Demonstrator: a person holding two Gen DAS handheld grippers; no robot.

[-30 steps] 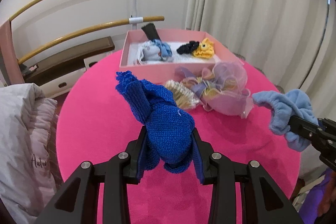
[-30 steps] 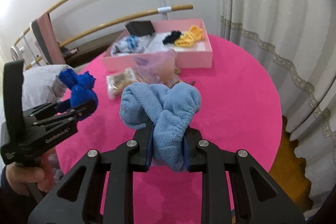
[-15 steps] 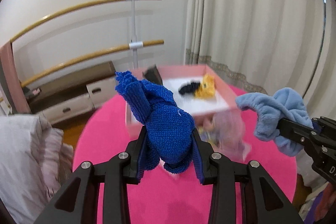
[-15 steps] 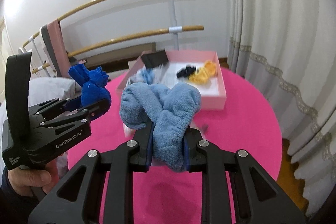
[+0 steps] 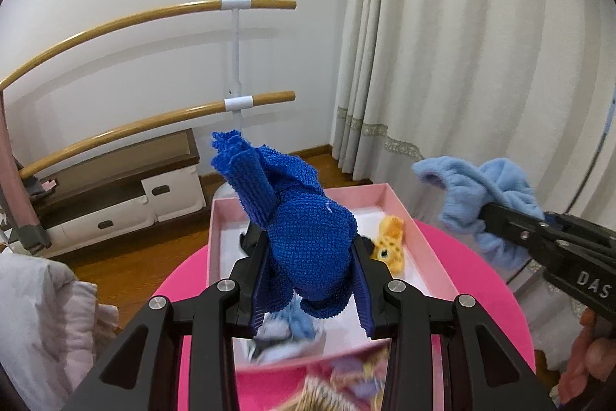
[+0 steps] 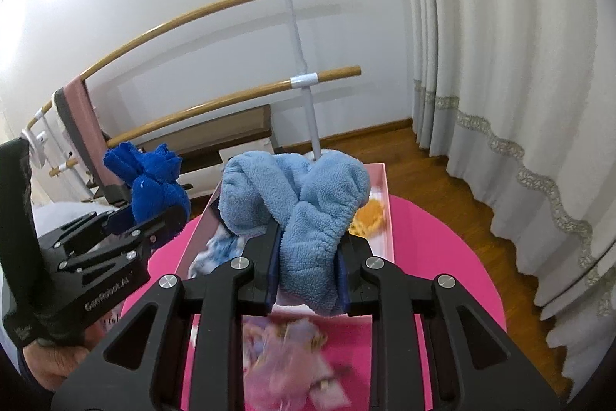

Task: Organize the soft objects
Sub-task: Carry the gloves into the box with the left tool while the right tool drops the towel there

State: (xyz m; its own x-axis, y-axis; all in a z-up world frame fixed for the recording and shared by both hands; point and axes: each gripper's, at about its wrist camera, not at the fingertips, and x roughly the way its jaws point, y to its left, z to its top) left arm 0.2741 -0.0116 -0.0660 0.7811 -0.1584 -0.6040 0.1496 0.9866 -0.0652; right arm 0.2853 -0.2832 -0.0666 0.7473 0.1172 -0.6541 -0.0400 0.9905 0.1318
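Observation:
My left gripper (image 5: 310,289) is shut on a dark blue knitted cloth (image 5: 304,230) and holds it in the air above the pink box (image 5: 427,257). My right gripper (image 6: 308,276) is shut on a light blue fleece scrunchie (image 6: 308,203), also above the box (image 6: 389,218). Each gripper shows in the other's view: the right with the scrunchie (image 5: 485,195), the left with the blue cloth (image 6: 154,187). In the box lie a yellow soft toy (image 5: 390,241), a black piece and a pale blue and white item (image 5: 285,330).
The box stands on a round pink table (image 6: 442,257). A blurred pastel organza scrunchie (image 6: 288,353) and a striped beige item (image 5: 323,395) lie before the box. Wooden rails (image 5: 134,22), a low cabinet, curtains (image 5: 462,64) and grey bedding (image 5: 42,314) surround the table.
Both grippers have risen and moved forward toward the box, holding their cloths. The box has gone from far on the table to directly beneath them; the loose items slid to the lower edge.

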